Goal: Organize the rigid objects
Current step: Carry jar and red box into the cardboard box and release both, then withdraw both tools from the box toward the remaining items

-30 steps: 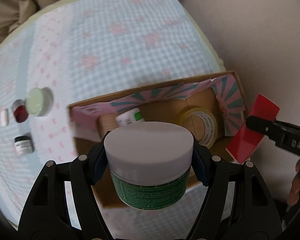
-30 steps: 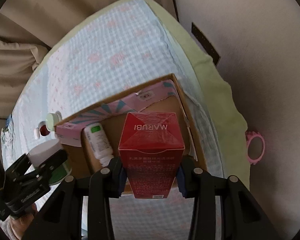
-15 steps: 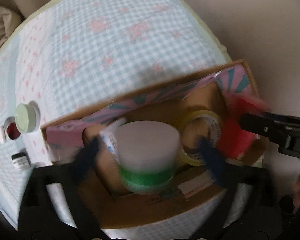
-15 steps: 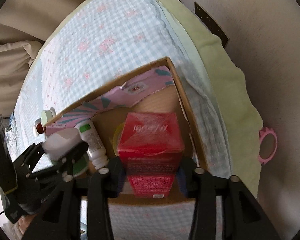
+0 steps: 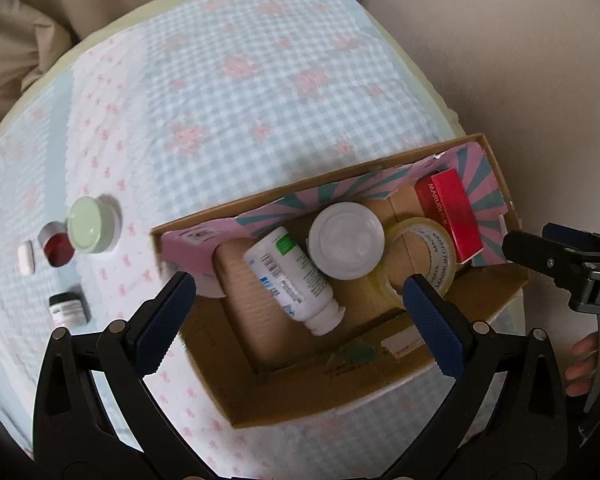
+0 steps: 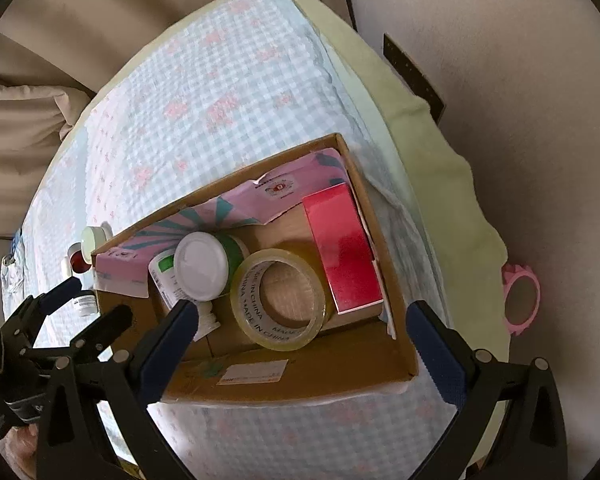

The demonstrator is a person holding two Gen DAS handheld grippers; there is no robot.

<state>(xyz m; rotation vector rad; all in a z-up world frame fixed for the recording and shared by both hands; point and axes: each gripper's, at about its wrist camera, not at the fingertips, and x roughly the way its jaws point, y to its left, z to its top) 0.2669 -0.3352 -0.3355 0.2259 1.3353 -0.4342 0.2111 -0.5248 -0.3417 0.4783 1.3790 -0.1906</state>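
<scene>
An open cardboard box (image 5: 300, 400) (image 6: 300, 372) sits on the checked cloth. Inside it stand a white-lidded green jar (image 5: 346, 246) (image 6: 201, 266) and, at the right wall, a red carton (image 5: 450, 214) (image 6: 344, 248), with a tape roll (image 5: 440, 248) (image 6: 246, 304) and a lying white bottle (image 5: 288, 280) (image 6: 166, 276) between and beside them. My left gripper (image 5: 298, 292) hangs open above the jar and bottle, holding nothing. Above the box's near edge, my right gripper (image 6: 303, 312) has its jaws opening, with nothing between them.
Left of the box on the cloth lie a pale green lidded jar (image 5: 88, 224), a red jar (image 5: 60, 246), a small dark jar (image 5: 66, 312) and a white piece (image 5: 26, 256). A pink hand mirror (image 6: 520, 304) lies off the cushion's right edge.
The left gripper let go of the green jar, which now stands in the box. The right gripper released the red carton, now resting against the box's right wall. Both jaws spread wide.
</scene>
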